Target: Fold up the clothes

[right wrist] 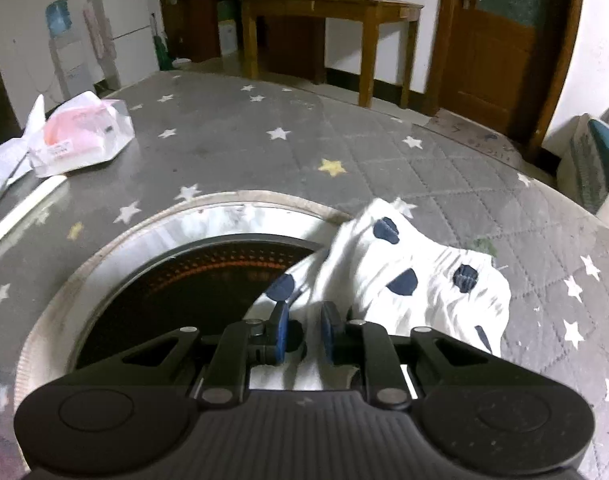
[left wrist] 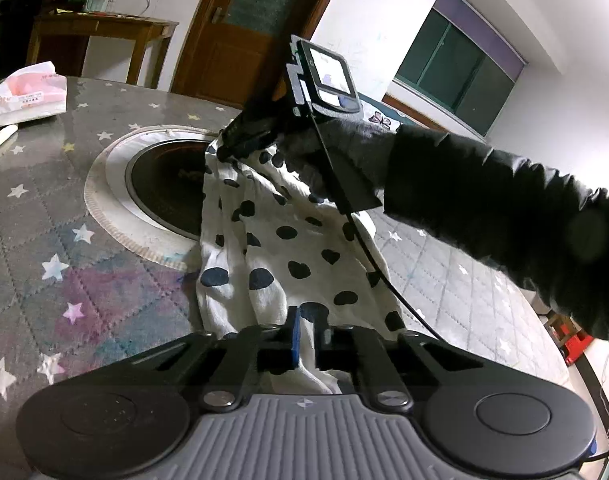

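A white garment with dark blue dots (left wrist: 280, 248) is stretched between my two grippers above the star-patterned table cover (left wrist: 44, 240). My left gripper (left wrist: 306, 332) is shut on its near edge. In the left wrist view my right gripper (left wrist: 240, 140), held by a black-gloved hand, pinches the far end of the cloth. In the right wrist view the right gripper (right wrist: 304, 330) is shut on a fold of the garment (right wrist: 416, 276), whose free end lies bunched on the cover to the right.
A round black cooktop (right wrist: 208, 276) with a pale ring sits recessed in the table under the cloth. A white and pink plastic bag (right wrist: 84, 136) and a white stick (right wrist: 24, 210) lie at the far left. A wooden side table (right wrist: 328, 12) and door stand beyond.
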### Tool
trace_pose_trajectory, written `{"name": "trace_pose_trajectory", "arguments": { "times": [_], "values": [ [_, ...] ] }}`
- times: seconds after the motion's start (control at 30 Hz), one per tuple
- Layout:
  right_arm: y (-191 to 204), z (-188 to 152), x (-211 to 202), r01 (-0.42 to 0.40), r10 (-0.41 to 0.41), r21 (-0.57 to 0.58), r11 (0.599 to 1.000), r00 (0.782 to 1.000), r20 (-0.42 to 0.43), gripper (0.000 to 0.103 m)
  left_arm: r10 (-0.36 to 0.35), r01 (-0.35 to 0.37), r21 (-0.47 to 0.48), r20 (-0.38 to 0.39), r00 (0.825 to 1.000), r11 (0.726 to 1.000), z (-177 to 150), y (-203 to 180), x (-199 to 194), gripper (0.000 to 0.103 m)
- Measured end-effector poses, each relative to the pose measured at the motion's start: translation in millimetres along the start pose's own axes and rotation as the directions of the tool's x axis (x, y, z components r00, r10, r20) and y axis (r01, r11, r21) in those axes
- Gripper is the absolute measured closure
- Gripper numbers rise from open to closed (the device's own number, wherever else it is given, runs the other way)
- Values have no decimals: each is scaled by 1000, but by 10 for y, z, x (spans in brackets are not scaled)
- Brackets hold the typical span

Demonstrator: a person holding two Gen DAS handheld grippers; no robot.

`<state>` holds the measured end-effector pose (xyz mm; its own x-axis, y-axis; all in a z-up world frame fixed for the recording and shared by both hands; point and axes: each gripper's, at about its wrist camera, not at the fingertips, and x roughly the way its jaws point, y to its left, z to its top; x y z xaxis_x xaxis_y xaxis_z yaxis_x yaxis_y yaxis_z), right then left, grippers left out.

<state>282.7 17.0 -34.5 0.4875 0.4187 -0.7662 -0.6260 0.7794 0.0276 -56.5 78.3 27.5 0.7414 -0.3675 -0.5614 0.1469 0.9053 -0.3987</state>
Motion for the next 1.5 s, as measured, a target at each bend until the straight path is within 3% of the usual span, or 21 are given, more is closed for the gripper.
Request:
{"name": "trace_pose_trajectory", "arguments": {
  "times": [0.13, 0.4, 0.47, 0.6, 0.73, 0.8, 0.87, 0.93, 1.03, 1.1, 1.33, 1.5],
  "values": [
    [-67, -12, -42, -1, 0, 31, 1000, 1000, 14, 98, -26, 27, -10, 28, 999, 1000, 33, -3, -88, 103],
    [-143, 68, -222, -15, 11, 76, 997, 998, 64, 102, -41, 41, -6, 76, 996, 999, 84, -1, -224, 103],
    [-128, 89, -233, -29, 26, 66, 997, 998, 49, 101, -28, 29, -17, 66, 997, 999, 78, 21, -190, 100],
    [-50, 43, -195, -31, 31, 13, 999, 999, 13, 84, 3, -2, -16, 54, 999, 1000, 69, 34, -115, 98],
    [26, -62, -91, 25, -26, -38, 999, 1000, -13, 81, 34, -33, -15, 37, 999, 999, 51, 37, -50, 64],
    [21, -99, -87, 26, -27, -41, 999, 1000, -6, 82, 50, -49, -13, 31, 998, 999, 39, 39, -21, 63],
    [-8, -112, -94, 20, -21, -26, 999, 1000, -5, 95, 50, -50, -9, 20, 999, 999, 32, 42, 19, 65],
    [-54, -114, -119, 14, -14, -5, 1000, 1000, 1, 99, 52, -52, 0, 7, 999, 999, 22, 42, 73, 66],
    [-120, -95, -208, -9, 7, 42, 999, 999, 31, 101, 45, -45, -3, -6, 999, 999, 4, 58, 130, 91],
    [-152, -61, -282, -28, 24, 73, 997, 998, 54, 101, 40, -40, -6, -6, 999, 999, -4, 60, 122, 98],
    [-146, 142, -487, -101, 79, 147, 984, 986, 146, 101, 35, -34, -11, 55, 998, 999, 25, 16, -156, 103],
    [-25, 132, -292, -114, 98, 135, 984, 988, 119, 100, 64, -63, -33, 48, 997, 997, 8, 62, -241, 103]
  ]
}}
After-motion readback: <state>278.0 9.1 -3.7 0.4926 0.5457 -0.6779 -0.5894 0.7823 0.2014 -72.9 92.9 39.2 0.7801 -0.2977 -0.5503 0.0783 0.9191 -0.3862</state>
